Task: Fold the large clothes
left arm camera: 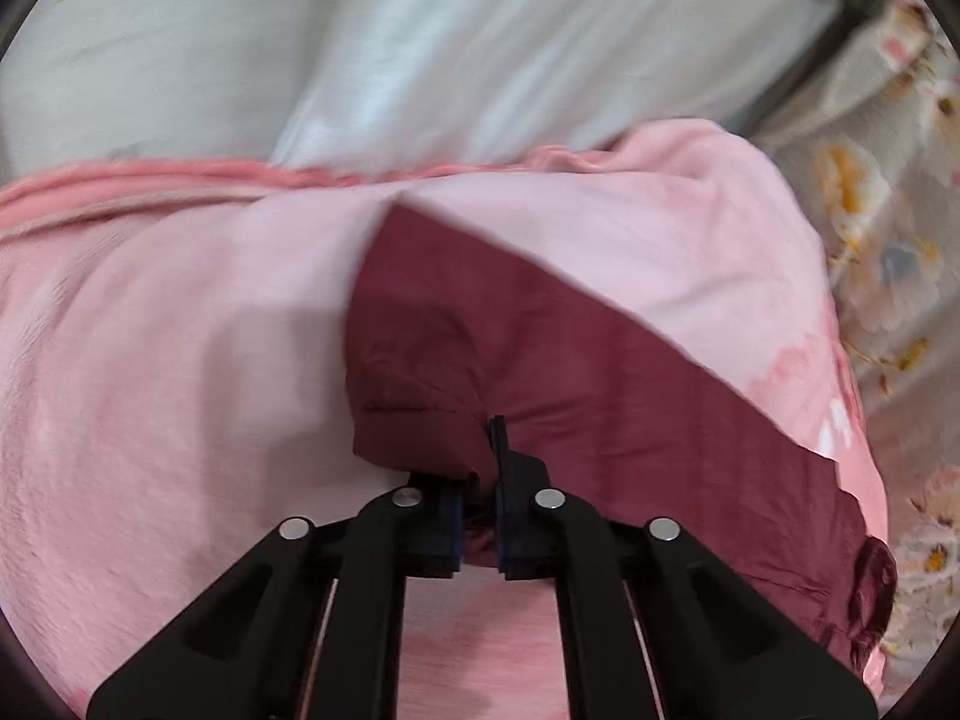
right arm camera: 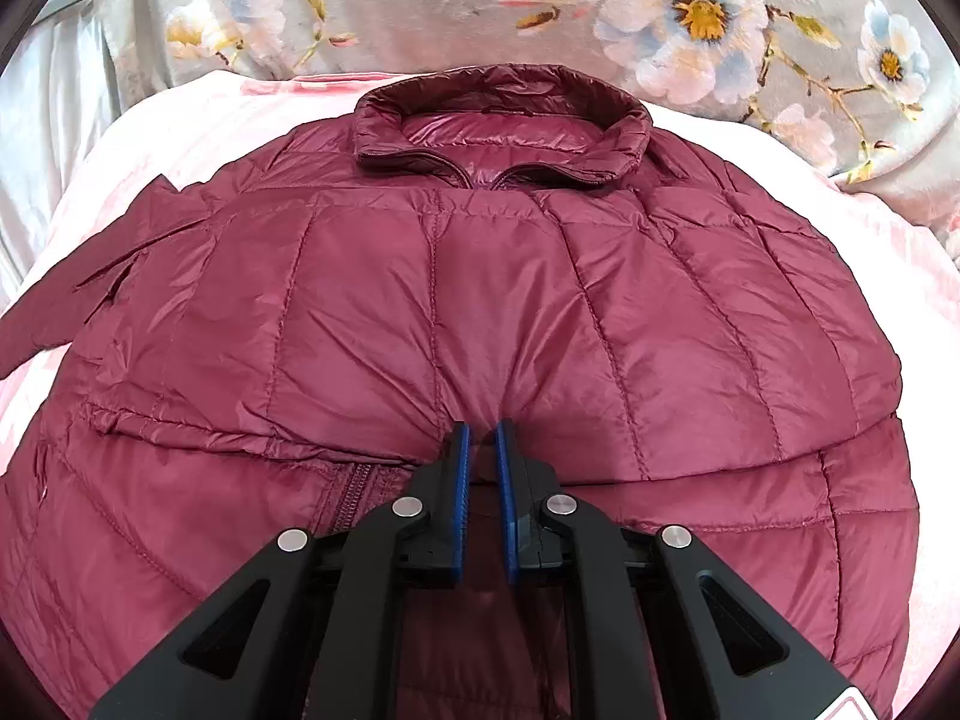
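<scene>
**Desk:** What does the right wrist view show?

**Photographer:** A maroon quilted jacket [right arm camera: 480, 300] lies spread on a pink blanket [right arm camera: 198, 120], collar [right arm camera: 501, 120] at the far side, zip partly open at the neck. A flowered cover [right arm camera: 690, 18] sits beyond it. The right gripper [right arm camera: 480, 438] points down at the middle of the jacket, blue pads [right arm camera: 462, 468] drawn nearly together, a fold of the shiny fabric puckered up between their tips. It looks pinched there, most likely to pin the body in place or mark the fold line.

**Desk:** And the left?

**Photographer:** The left gripper [left arm camera: 489, 450] has its jaws closed tight on an end of the same maroon jacket [left arm camera: 540, 360], probably a sleeve cuff or hem corner; I cannot tell which. That strip of cloth runs off toward the right edge, stretched over the blanket, with a pale sheet [left arm camera: 420, 30] behind. The frame is blurred.

**Desk:** Why hold it that way?

**Photographer:** My reading: one claw anchors the torso while the other carries a loose end across, so the slippery fabric does not slide as it folds.

**Desk:** How far along?

**Photographer:** Early, I judge. The body is flat and full width, collar exposed. The loose end needs laying over the chest before any halving.
</scene>
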`<state>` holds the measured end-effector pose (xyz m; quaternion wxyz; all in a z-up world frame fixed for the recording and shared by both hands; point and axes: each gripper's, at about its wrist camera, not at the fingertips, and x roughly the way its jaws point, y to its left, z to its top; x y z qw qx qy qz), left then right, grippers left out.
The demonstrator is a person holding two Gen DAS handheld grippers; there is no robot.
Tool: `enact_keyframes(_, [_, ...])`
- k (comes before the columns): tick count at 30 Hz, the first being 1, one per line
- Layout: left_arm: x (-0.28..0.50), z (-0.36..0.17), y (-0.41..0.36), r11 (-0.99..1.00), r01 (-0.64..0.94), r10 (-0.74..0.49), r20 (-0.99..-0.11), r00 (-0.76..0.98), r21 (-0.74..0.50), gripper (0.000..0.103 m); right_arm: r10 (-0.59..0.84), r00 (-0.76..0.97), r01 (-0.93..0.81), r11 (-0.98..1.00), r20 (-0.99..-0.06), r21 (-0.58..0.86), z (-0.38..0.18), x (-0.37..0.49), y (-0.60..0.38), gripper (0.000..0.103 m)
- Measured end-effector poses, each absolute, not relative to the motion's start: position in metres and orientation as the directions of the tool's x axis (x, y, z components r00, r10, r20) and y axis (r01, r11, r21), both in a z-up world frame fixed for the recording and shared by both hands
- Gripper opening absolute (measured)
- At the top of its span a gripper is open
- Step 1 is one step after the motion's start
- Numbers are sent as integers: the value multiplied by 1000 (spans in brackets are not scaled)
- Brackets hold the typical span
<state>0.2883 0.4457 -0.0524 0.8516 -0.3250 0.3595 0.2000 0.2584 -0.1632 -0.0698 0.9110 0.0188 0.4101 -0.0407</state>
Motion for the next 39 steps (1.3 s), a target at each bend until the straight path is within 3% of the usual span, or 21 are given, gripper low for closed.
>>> enact_keyframes(6, [303,32,348,875,-337,71,-596,800,-347,2,-53,661,91,996,-748,10,-70,259,-164,9])
enact_keyframes(10, [303,96,229,950,-62,-98,-485,869,-305,2,-41,664,95,995,-747,30,-70,259,-167,9])
enact_keyframes(13, [303,112,147,949,118,-249,-463,850,-294,2,-17,670,100,993,-743,67,-70,257,-171,9])
enact_keyframes(14, [304,112,105,937,191,-316,-473,822,-293,2,-7,673,103,991,-740,84,-69,256,-173,13])
enact_keyframes(16, [309,102,57,919,256,-380,-503,776,-299,2,24,691,109,984,-722,137,-66,251,-180,39])
enact_keyframes(17, [312,90,27,904,293,-421,-530,736,-312,3,52,710,107,978,-702,181,-62,244,-185,60])
enact_keyframes(18, [314,76,1,890,323,-454,-558,694,-322,6,67,736,111,970,-673,218,-57,234,-190,70])
enact_keyframes(19, [314,64,-14,881,339,-473,-577,666,-331,6,65,752,118,965,-655,232,-53,228,-193,72])
enact_keyframes(20, [314,46,-34,871,348,-491,-605,627,-346,15,61,775,130,959,-630,253,-49,215,-199,73])
enact_keyframes(21, [314,29,-49,863,352,-505,-627,593,-362,32,70,785,131,953,-616,274,-48,208,-204,73])
enact_keyframes(23, [308,8,-59,842,343,-539,-629,559,-417,58,92,793,128,941,-602,312,-45,194,-215,73])
enact_keyframes(24, [305,2,-58,831,333,-554,-614,562,-445,64,91,795,131,940,-600,316,-43,189,-220,73])
enact_keyframes(29, [288,11,-1,774,301,-606,-514,607,-557,80,123,803,100,937,-583,335,-30,184,-232,73])
enact_keyframes(32, [290,15,48,781,217,-560,-502,660,-586,81,195,789,70,913,-583,401,-29,204,-231,74])
enact_keyframes(37, [301,-7,118,797,60,-471,-557,684,-601,78,265,719,141,849,-642,509,-52,252,-228,73])
enact_keyframes(38, [304,-13,127,785,37,-474,-560,679,-619,77,275,698,160,840,-661,518,-60,263,-226,60])
enact_keyframes(39, [305,-19,138,765,11,-482,-560,674,-644,77,278,684,168,839,-674,517,-65,270,-223,24])
